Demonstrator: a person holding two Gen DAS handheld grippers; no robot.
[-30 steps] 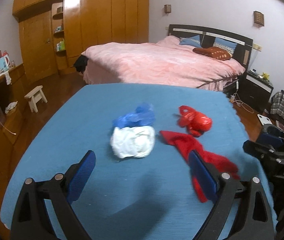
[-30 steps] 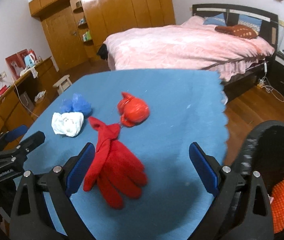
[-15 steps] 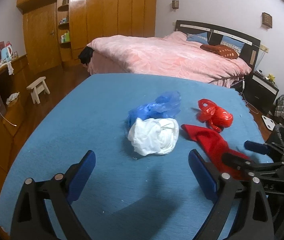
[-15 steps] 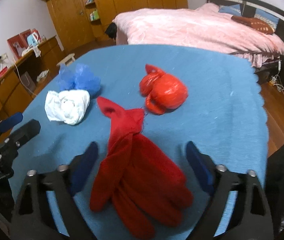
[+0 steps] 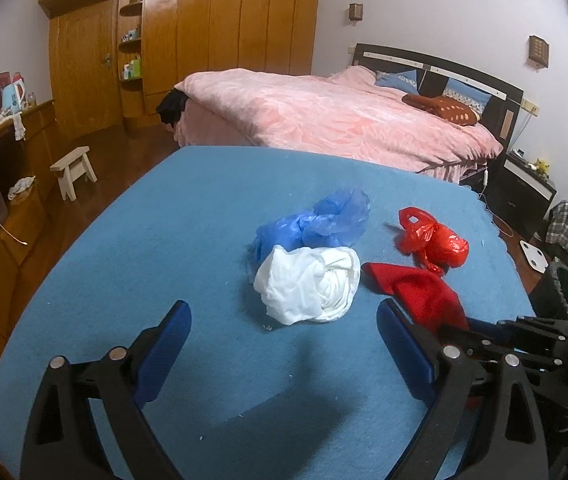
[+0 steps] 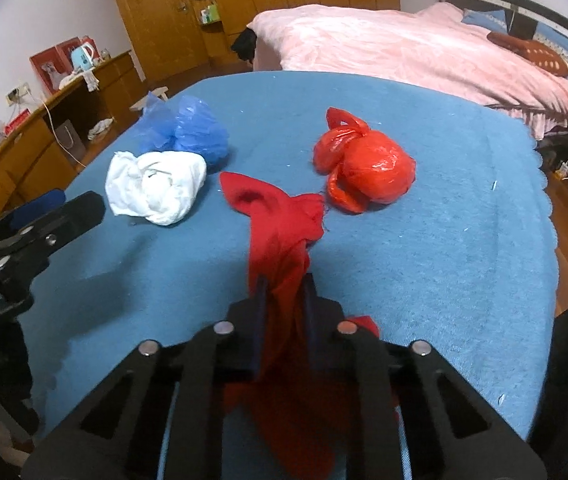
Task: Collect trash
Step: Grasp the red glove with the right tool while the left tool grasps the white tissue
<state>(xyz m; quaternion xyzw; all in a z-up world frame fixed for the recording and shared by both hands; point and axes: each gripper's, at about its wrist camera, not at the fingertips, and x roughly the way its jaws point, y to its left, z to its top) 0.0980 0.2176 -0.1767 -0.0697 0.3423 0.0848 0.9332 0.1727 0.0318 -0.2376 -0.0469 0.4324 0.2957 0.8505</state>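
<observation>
Trash lies in four lumps on the blue blanket [image 6: 463, 248], and the white bundle [image 6: 156, 186] serves well as a marker for the rest. Nearest of all, the right gripper [image 6: 284, 292] has its two blades pressed together on the red cloth [image 6: 280, 224], pinching a fold of it; the cloth's lower part hangs bunched under the jaws, while its upper end lies flat on the blanket just right of the white bundle. The left gripper [image 5: 282, 332] hangs above the blanket in front of the white bundle [image 5: 309, 284] with its blue-padded fingers [image 5: 164, 346] spread wide, touching nothing. From its camera the red cloth [image 5: 419, 292] shows just to the right of the bundle, running under the right gripper's black frame.

Beyond the white bundle, touching its far side, sits the crumpled blue bag [image 6: 188, 132]. To the right of the bundle, past the red cloth's tip, rests the knotted red bag [image 6: 367, 166], apart from the blue bag and close beside the cloth.

Farther back than the bundle stands a bed with a pink cover [image 5: 335, 116]. Off to the bundle's left is a small wooden stool [image 5: 74, 170] on the floor, and behind that a wall of wooden wardrobes [image 5: 212, 32].
</observation>
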